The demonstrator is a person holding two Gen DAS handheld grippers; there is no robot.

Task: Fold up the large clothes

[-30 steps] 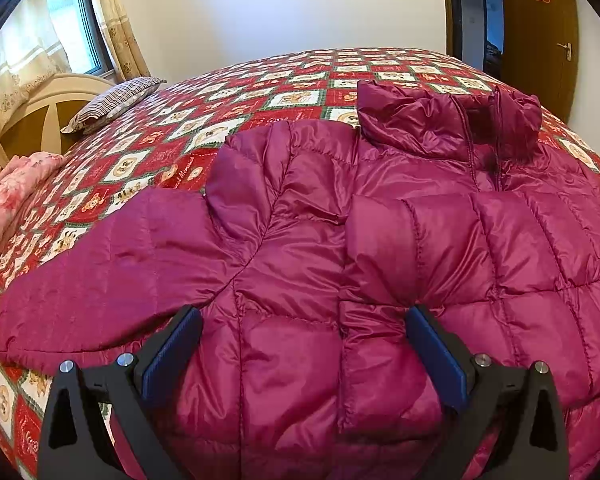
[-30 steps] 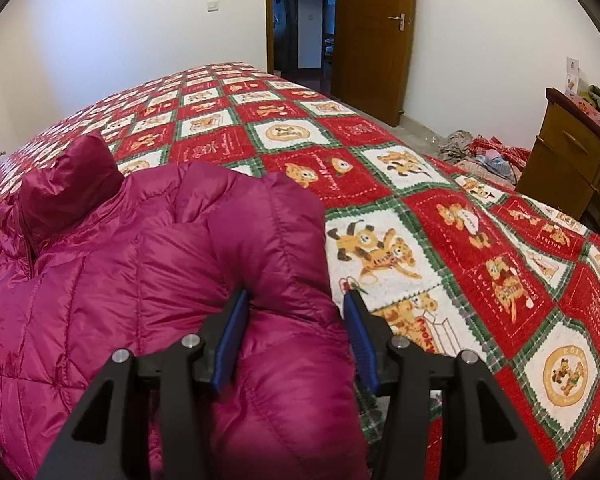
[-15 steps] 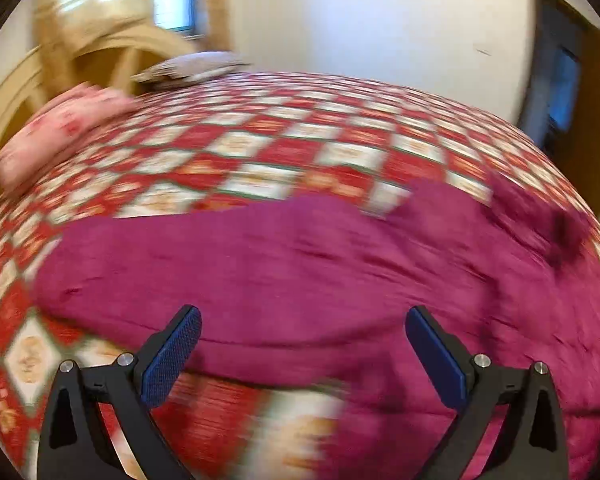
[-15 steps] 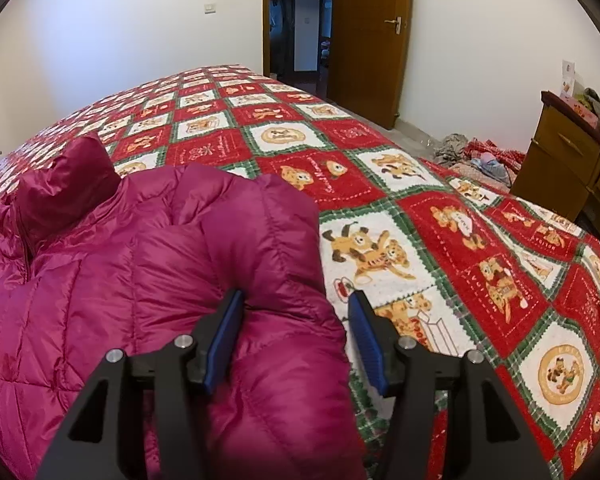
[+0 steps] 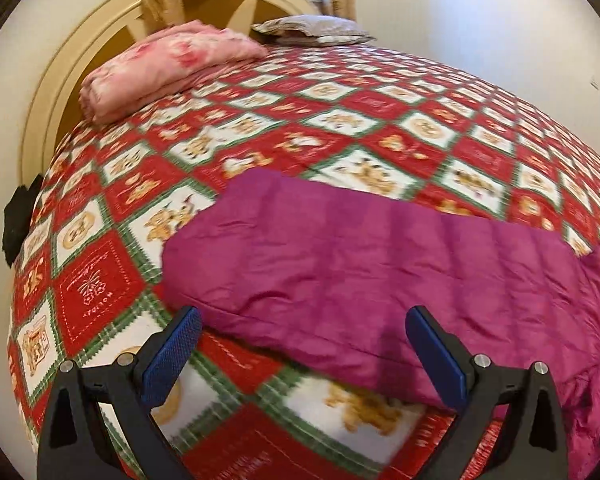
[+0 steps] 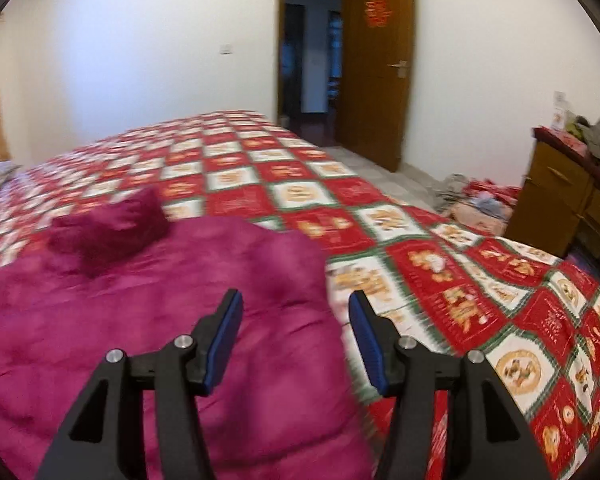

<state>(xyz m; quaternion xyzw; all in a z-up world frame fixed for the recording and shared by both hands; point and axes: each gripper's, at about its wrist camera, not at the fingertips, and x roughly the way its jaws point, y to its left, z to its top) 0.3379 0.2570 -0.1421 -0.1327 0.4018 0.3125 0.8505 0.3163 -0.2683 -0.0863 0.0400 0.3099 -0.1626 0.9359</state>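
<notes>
A magenta puffer jacket lies flat on the bed. In the left wrist view its outstretched sleeve (image 5: 360,264) runs across the quilt, cuff end toward the left. My left gripper (image 5: 300,348) is open wide and empty, hovering just in front of the sleeve's near edge. In the right wrist view the jacket's body (image 6: 152,320) fills the lower left, its collar (image 6: 112,228) bunched up beyond. My right gripper (image 6: 296,340) is open and empty above the jacket's right edge, which has a sleeve folded over it.
The bed has a red, white and green patchwork quilt (image 5: 340,120). A folded pink blanket (image 5: 168,64) and a grey pillow (image 5: 316,30) lie by the cream headboard. A wooden cabinet (image 6: 572,200), floor clutter (image 6: 476,200) and a brown door (image 6: 380,80) stand right.
My left gripper has swung left from the jacket's chest to its outstretched sleeve. My right gripper has lifted and drawn back a little from the folded sleeve edge, staying open.
</notes>
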